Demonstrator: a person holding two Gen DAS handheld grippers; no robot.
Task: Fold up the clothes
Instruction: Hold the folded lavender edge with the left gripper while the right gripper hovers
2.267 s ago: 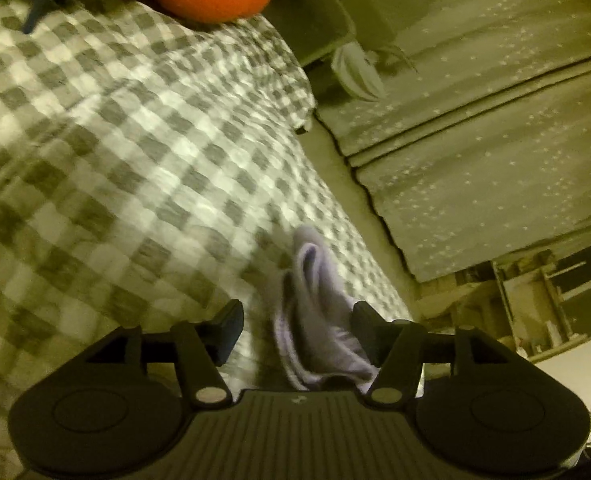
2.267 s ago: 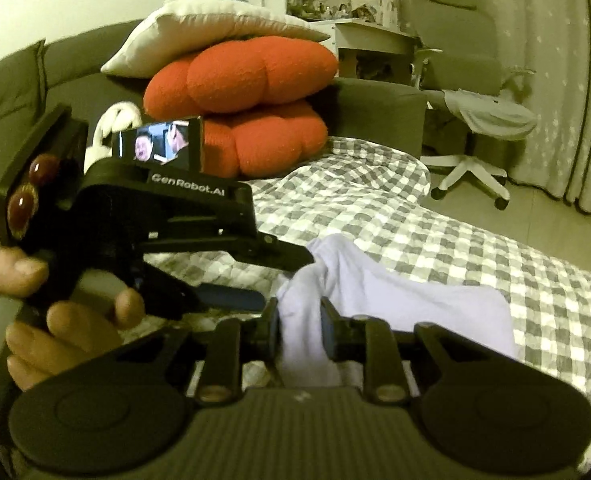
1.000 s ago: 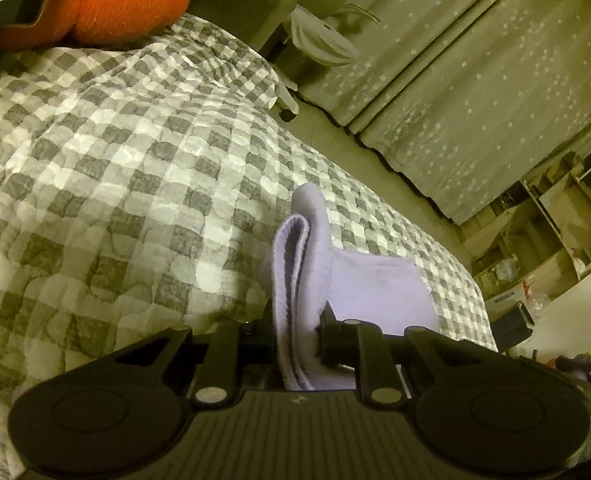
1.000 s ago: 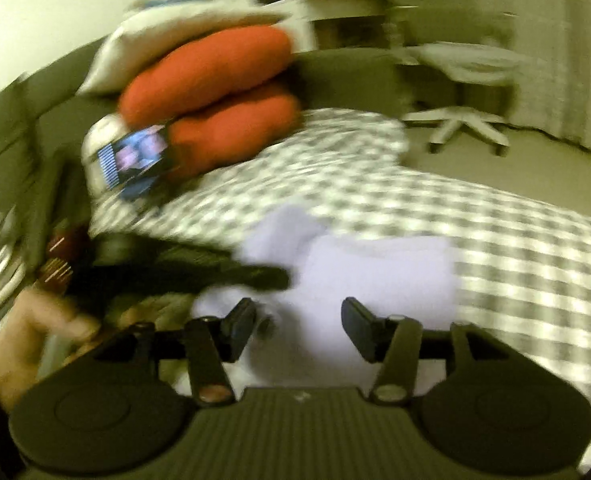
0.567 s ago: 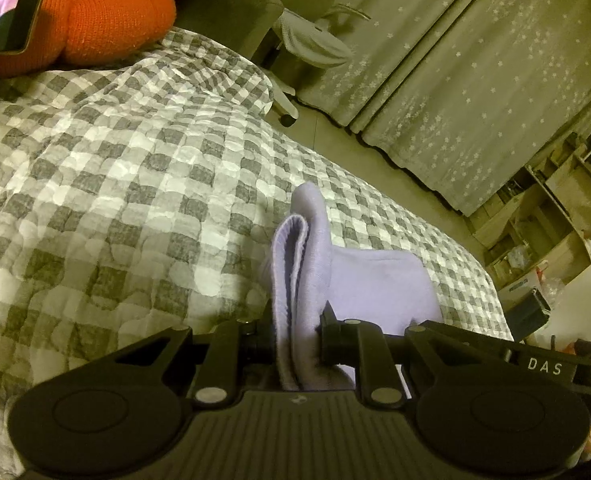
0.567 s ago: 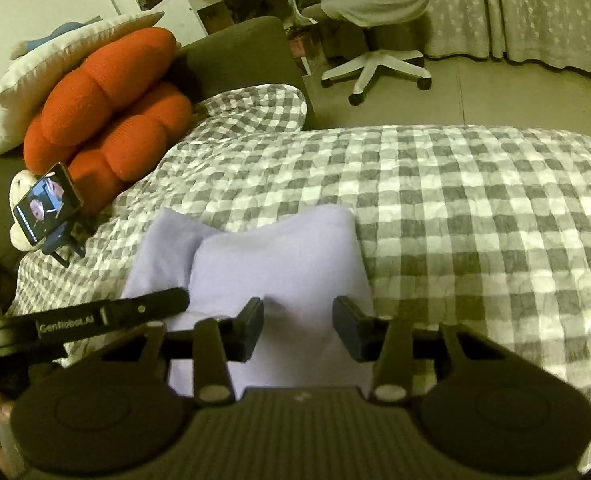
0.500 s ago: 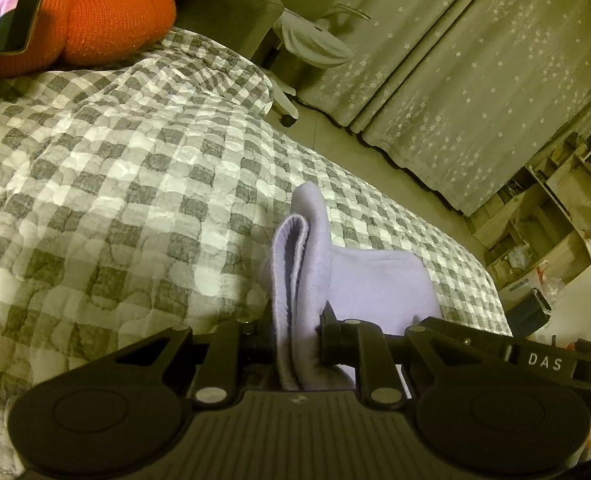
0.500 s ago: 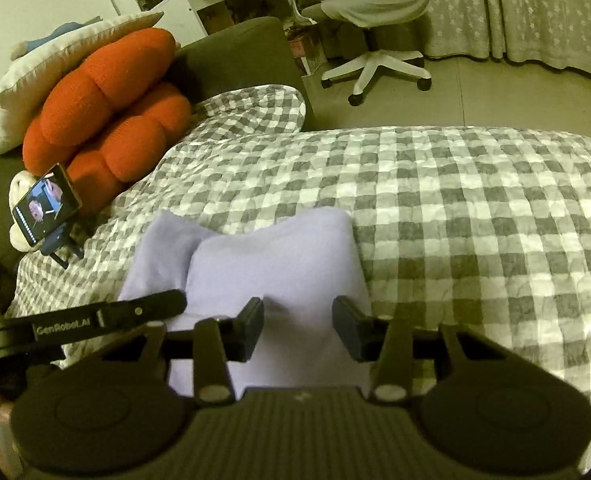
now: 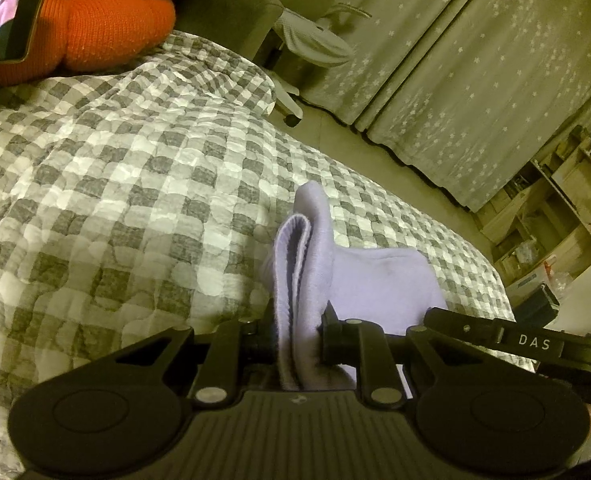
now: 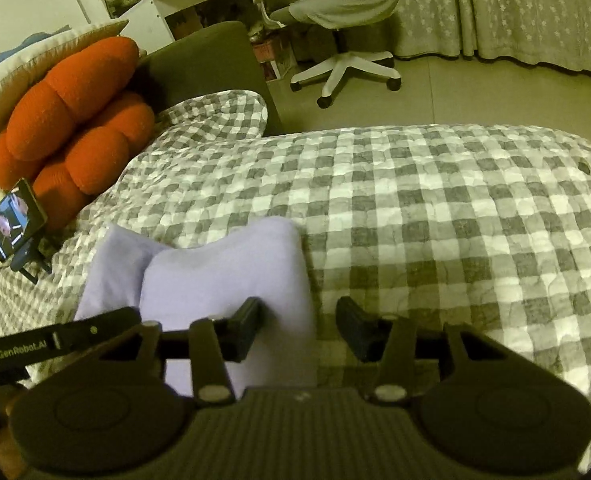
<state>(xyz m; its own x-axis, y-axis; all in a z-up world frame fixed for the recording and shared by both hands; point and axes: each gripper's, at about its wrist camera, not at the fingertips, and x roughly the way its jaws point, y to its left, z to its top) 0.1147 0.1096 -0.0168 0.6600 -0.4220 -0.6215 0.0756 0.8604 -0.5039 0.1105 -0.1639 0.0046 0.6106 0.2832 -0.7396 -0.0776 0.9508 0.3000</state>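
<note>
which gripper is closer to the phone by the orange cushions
Left. The left gripper, clamped on the lavender garment, sits on the phone's side; the right gripper is open at the garment's far edge.

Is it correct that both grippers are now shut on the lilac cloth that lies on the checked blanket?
Not quite. Only the left gripper is shut on the lilac cloth, as the left wrist view shows. In the right wrist view the right gripper is open over it. The cloth does lie on the checked blanket.
</note>
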